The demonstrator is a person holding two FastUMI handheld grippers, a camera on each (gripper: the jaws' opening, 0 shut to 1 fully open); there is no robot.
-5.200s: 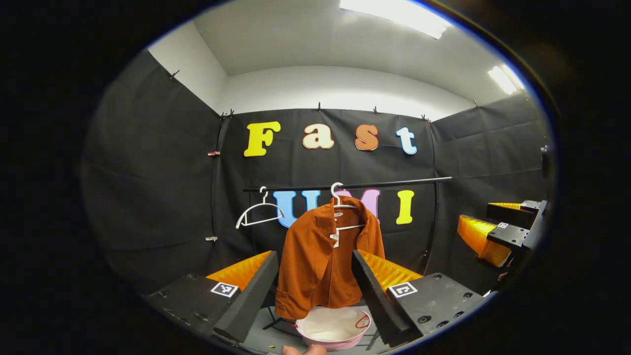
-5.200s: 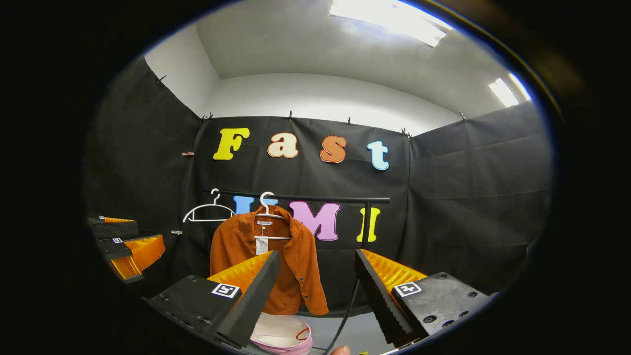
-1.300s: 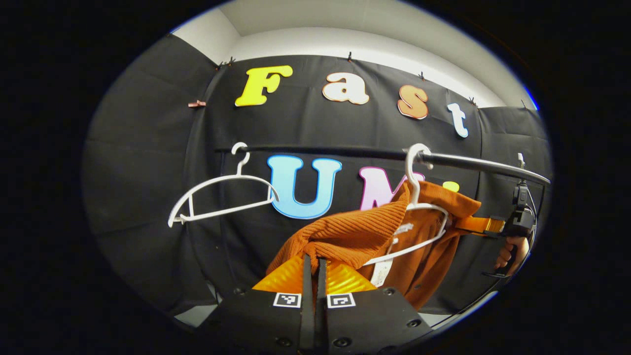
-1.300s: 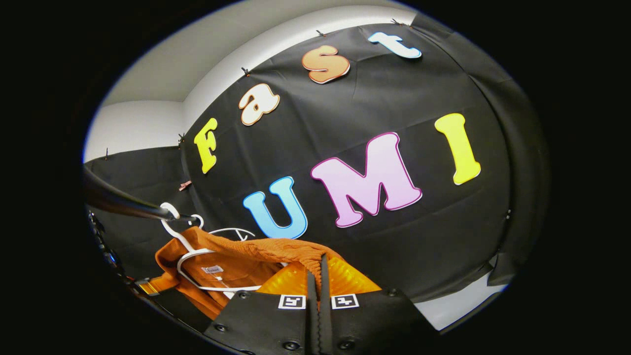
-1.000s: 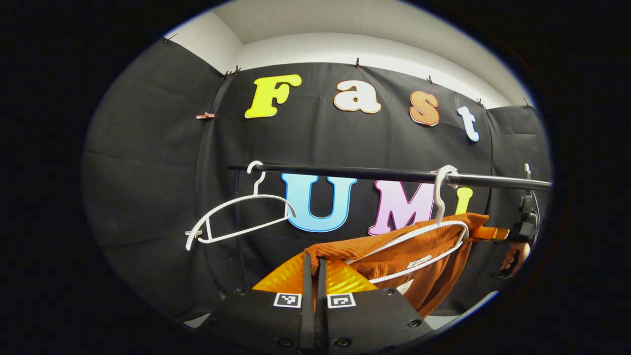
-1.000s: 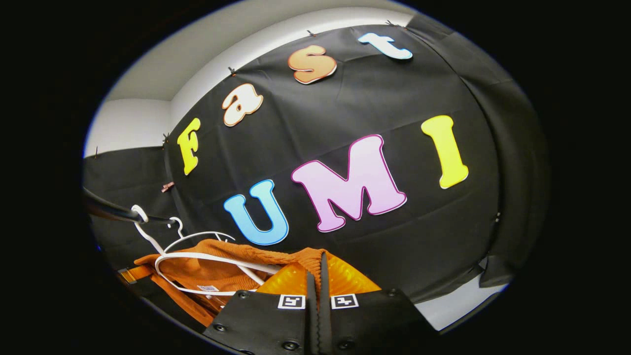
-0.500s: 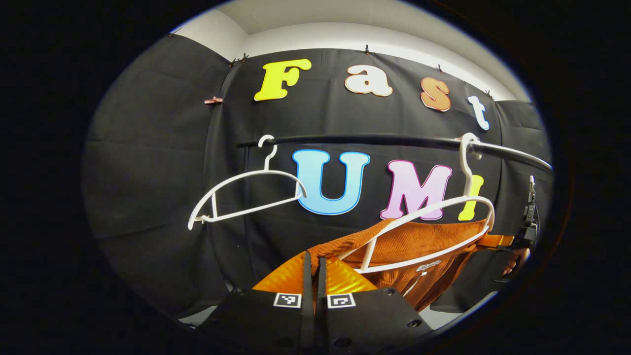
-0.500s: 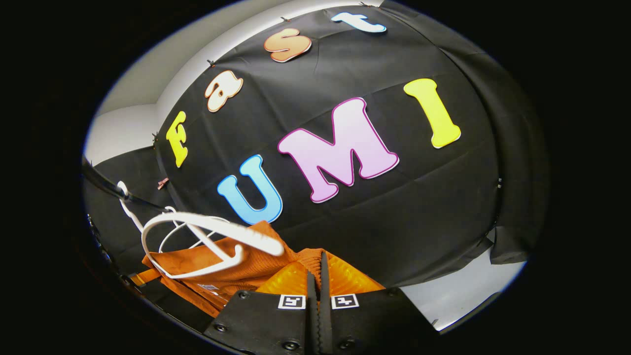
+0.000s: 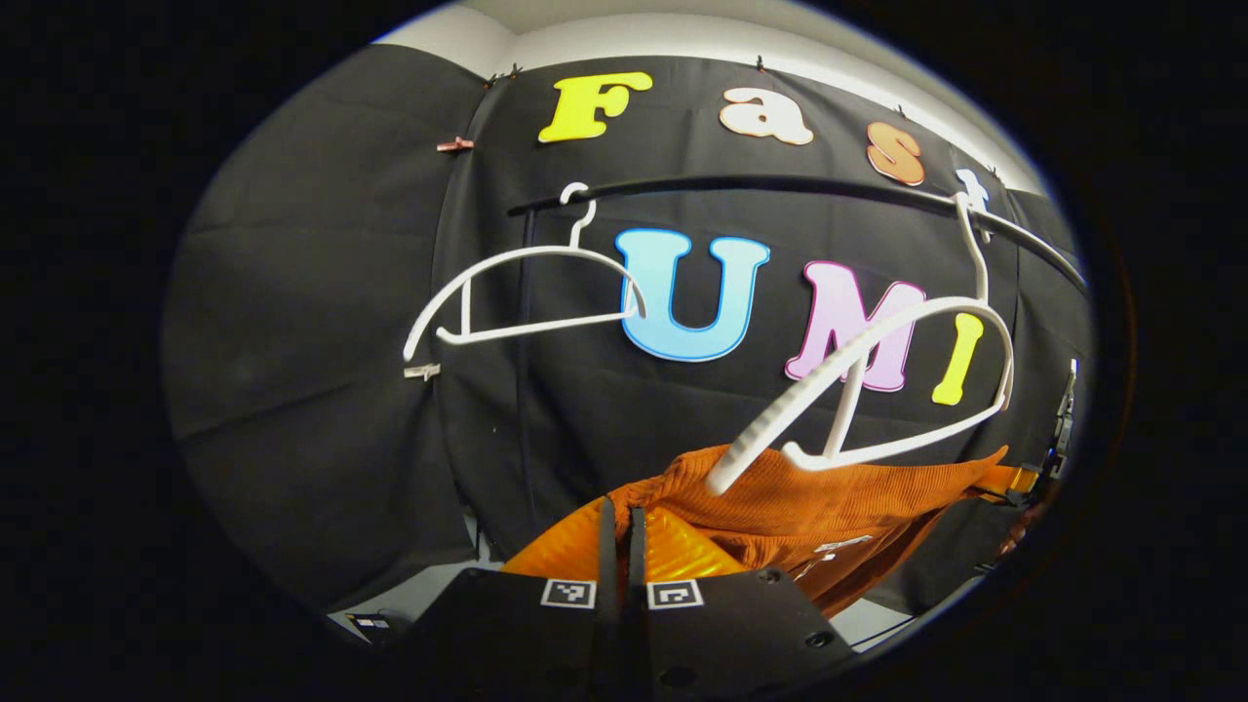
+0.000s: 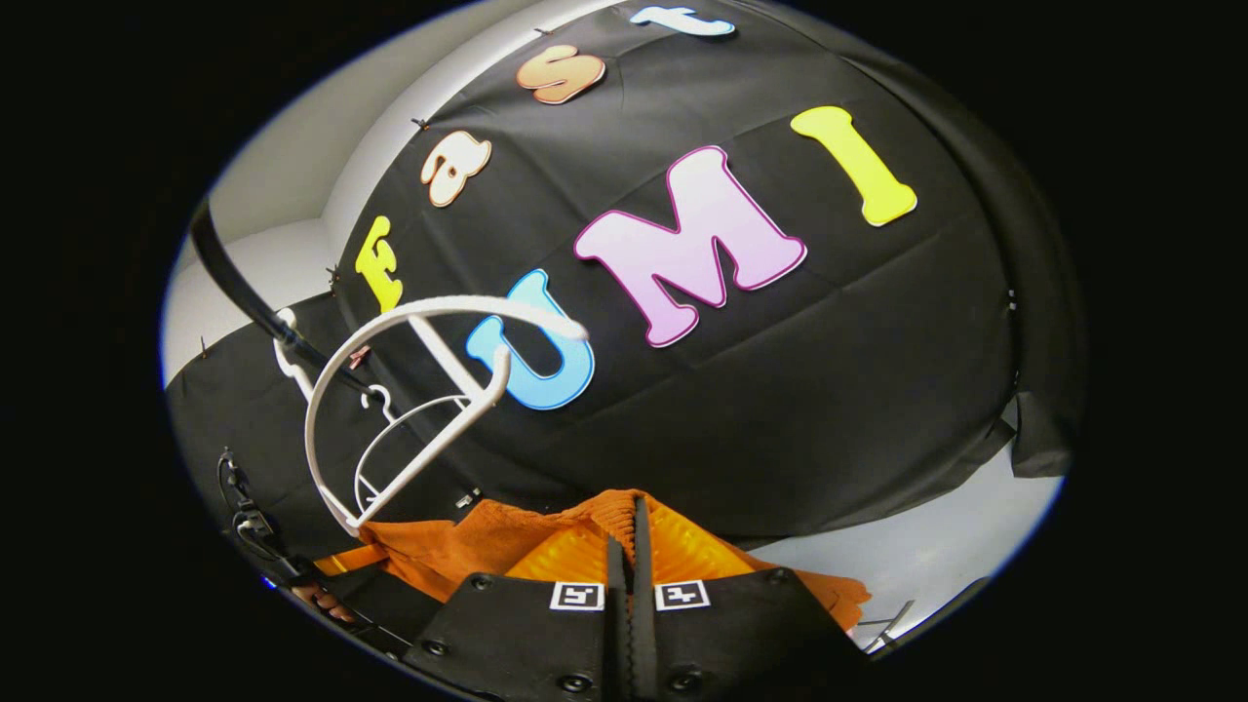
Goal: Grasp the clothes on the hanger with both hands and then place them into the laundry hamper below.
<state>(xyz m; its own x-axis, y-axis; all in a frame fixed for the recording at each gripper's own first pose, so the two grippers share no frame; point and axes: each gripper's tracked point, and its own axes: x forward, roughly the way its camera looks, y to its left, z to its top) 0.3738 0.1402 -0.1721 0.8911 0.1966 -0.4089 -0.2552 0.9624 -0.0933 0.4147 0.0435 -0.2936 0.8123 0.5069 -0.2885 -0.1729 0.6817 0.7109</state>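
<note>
Lower centre of left gripper view: left gripper point(image 9: 618, 517) closed, pinching rust-orange ribbed knit garment point(image 9: 829, 492). Right gripper point(image 10: 624, 522) likewise clamped on garment, lower centre of right gripper view. White plastic hanger point(image 9: 877, 380) just above cloth; snag risk. Hamper position: cannot tell.

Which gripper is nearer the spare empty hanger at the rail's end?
Left. The left gripper sits below the spare hanger; the right gripper is farther along the rail.

place: recording booth; walls: black cloth point(image 9: 312, 390) clipped up; landmark: clothes rail point(image 9: 741, 182); below rail: two white hangers point(image 9: 526, 288)
</note>
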